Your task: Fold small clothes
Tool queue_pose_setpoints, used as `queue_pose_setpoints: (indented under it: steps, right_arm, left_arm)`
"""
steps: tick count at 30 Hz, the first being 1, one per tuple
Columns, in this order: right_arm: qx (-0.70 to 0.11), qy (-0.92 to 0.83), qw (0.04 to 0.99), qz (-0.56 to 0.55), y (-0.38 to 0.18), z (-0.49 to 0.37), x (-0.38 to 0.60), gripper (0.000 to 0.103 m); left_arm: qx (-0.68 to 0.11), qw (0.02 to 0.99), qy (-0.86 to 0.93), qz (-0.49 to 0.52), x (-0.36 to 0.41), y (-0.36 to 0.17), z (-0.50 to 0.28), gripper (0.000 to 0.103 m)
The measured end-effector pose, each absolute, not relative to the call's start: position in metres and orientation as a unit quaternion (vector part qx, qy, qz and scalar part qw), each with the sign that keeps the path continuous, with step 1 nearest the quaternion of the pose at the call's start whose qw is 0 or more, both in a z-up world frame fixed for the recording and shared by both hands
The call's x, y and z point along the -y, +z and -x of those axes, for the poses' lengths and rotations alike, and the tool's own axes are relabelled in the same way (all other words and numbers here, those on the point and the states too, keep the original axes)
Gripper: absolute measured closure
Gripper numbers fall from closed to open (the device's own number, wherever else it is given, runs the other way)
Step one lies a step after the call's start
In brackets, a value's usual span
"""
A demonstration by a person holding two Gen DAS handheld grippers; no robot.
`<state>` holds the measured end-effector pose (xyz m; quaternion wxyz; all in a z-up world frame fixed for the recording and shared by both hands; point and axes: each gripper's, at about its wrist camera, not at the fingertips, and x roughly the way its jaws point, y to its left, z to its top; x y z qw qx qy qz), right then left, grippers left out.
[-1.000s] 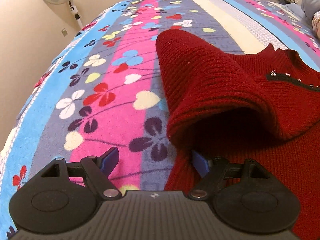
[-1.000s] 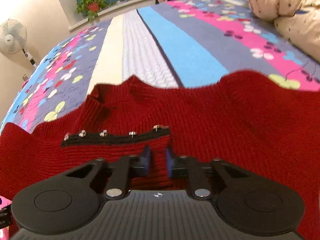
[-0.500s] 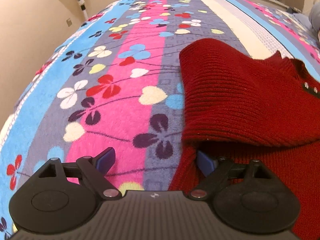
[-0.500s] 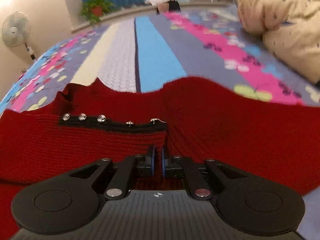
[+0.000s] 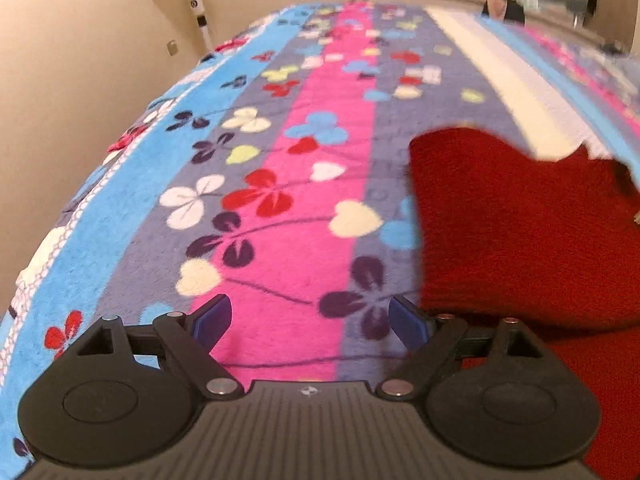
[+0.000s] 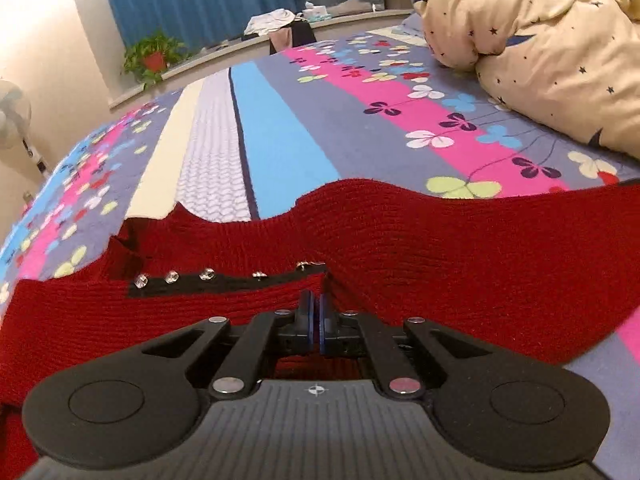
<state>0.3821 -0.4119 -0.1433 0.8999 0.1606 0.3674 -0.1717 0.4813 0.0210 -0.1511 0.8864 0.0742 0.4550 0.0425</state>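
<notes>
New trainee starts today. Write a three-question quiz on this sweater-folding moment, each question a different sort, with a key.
1. True or false: the left gripper is open, with only the blanket between its fingers.
2. Multiple choice: the right gripper is A) wide open above the blanket, B) shut on the red sweater, C) shut on the cream duvet.
3. Fill in: a row of shiny studs sits on a ____ strip of the sweater.

Key: 1 true; 2 B; 3 black.
</notes>
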Motion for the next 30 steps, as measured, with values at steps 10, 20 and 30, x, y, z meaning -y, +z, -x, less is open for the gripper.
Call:
queue_pose_setpoints:
  steps: [10,20,30]
  right_arm:
    - [-0.339,-0.100,0.906,-0.234,-0.062,-0.235,0.382,0.047]
    - [-0.357,-0.093,0.923,-0.109,-0.018,-0.036,0.292,0.031]
    - [-0.316,-0.078,0.940,-0.101,0.012,0.016,0.279,0.029]
  left_arm:
    - [-0.439,0.895,0.011,-0.079,-0.031,-0.104,-0.383,0.011]
    - [-0.431,0.898,-0.033,-0.084,-0.011,-0.032,-0.193,0.001]
    - [-0.417,0.905,-0.017,-0.078,-0.007,0.003,-0.117,0.001]
